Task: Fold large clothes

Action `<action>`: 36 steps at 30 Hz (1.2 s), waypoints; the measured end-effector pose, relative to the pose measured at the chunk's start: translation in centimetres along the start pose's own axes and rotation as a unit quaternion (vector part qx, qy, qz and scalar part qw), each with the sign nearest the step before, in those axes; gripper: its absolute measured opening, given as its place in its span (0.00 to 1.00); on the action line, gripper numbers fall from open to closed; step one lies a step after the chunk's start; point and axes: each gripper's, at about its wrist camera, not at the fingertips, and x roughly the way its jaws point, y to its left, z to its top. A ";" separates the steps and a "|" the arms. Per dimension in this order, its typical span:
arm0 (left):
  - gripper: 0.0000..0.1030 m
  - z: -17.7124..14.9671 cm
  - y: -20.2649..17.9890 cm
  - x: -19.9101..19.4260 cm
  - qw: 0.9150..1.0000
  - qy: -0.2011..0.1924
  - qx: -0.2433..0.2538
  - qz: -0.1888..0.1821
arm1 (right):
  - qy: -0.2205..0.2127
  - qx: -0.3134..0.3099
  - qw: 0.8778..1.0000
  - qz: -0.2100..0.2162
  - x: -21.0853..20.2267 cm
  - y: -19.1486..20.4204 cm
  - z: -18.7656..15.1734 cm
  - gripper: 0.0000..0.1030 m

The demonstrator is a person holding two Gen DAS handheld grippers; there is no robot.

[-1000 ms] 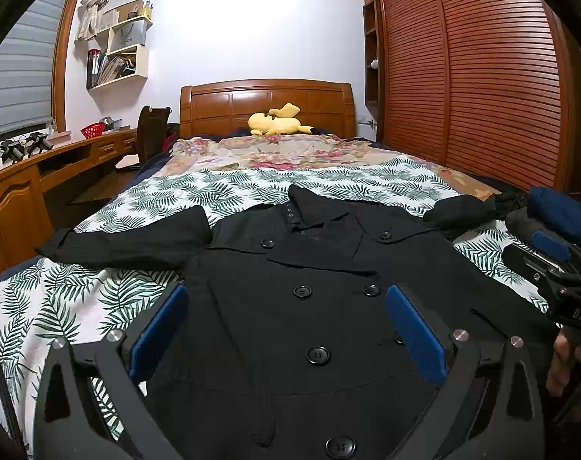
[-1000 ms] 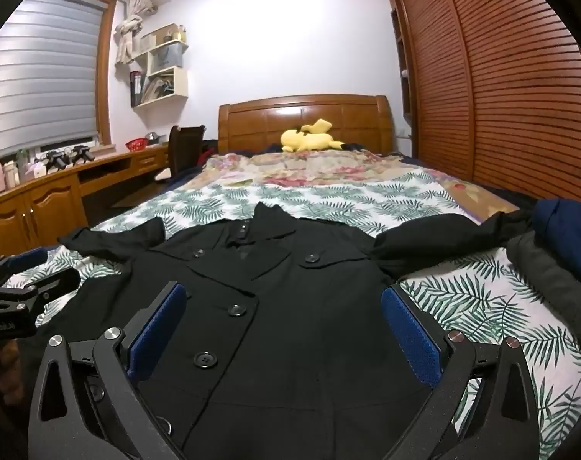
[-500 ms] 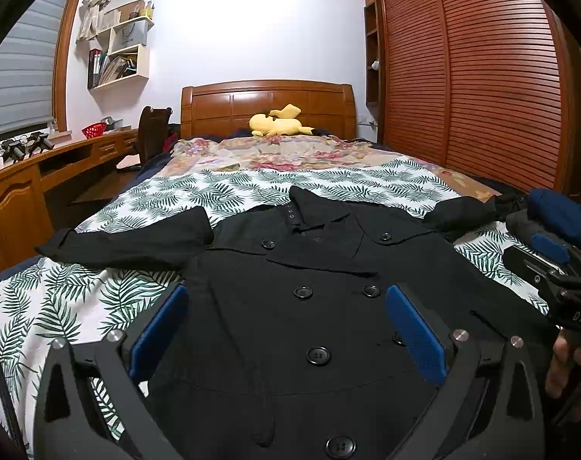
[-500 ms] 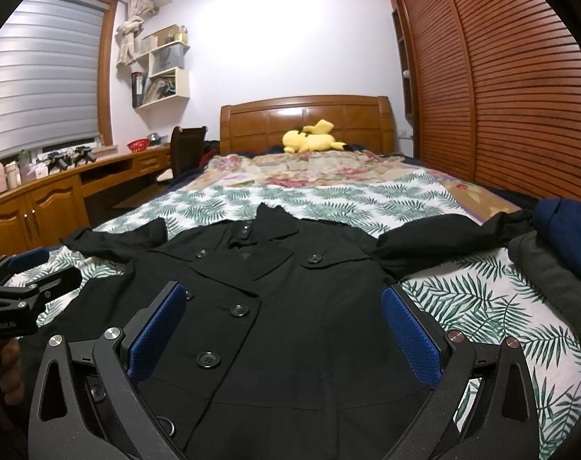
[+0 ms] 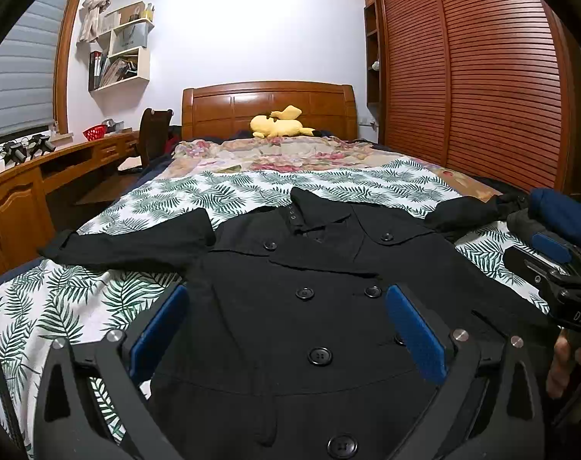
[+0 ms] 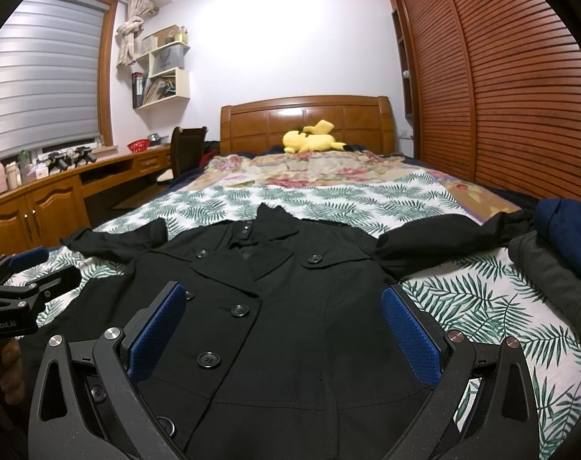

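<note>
A black double-breasted coat (image 5: 309,306) lies flat and face up on the bed, buttoned, collar toward the headboard, both sleeves spread out to the sides. It also shows in the right wrist view (image 6: 290,306). My left gripper (image 5: 286,329) is open and empty, hovering above the coat's lower front. My right gripper (image 6: 284,329) is open and empty above the coat's lower right side. Each gripper shows at the other view's edge: the right one (image 5: 558,272), the left one (image 6: 18,287).
The bed has a leaf-print sheet (image 5: 60,306) and a floral quilt (image 5: 290,153) further back. A yellow plush toy (image 5: 279,124) lies by the headboard. Dark grey and blue clothes (image 6: 558,253) are piled at the bed's right edge. A wooden desk (image 5: 22,191) runs along the left; a slatted wardrobe (image 5: 482,76) stands on the right.
Both grippers have shifted only slightly over the coat. The coat has not moved and both grippers stay open.
</note>
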 end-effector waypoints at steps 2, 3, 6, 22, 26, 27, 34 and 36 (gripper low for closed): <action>1.00 0.0 -0.1 -0.1 1.000 0.000 0.000 0.000 | 0.000 0.000 1.000 0.000 0.0 0.0 0.0 1.00; 1.00 0.0 -0.1 -0.1 1.000 0.000 0.000 0.000 | 0.000 0.000 1.000 0.000 0.0 0.0 0.0 1.00; 1.00 0.1 0.1 -0.2 1.000 -0.001 0.000 0.000 | 0.000 0.000 1.000 0.000 0.0 0.1 0.0 1.00; 1.00 0.3 0.0 -0.4 1.000 -0.003 0.001 0.002 | -0.001 0.001 1.000 0.000 0.0 0.1 -0.1 1.00; 1.00 0.3 0.0 -0.4 1.000 -0.003 0.001 0.002 | -0.001 0.001 1.000 0.000 0.0 0.1 -0.1 1.00; 1.00 0.4 0.1 -0.4 1.000 -0.003 0.001 0.002 | -0.001 0.001 1.000 0.000 0.0 0.1 -0.1 1.00; 1.00 0.4 0.0 -0.5 1.000 -0.003 0.002 0.003 | -0.001 0.001 1.000 0.001 0.0 0.2 -0.1 1.00; 1.00 0.4 0.0 -0.5 1.000 -0.003 0.001 0.002 | -0.001 0.001 1.000 0.001 0.0 0.2 -0.1 1.00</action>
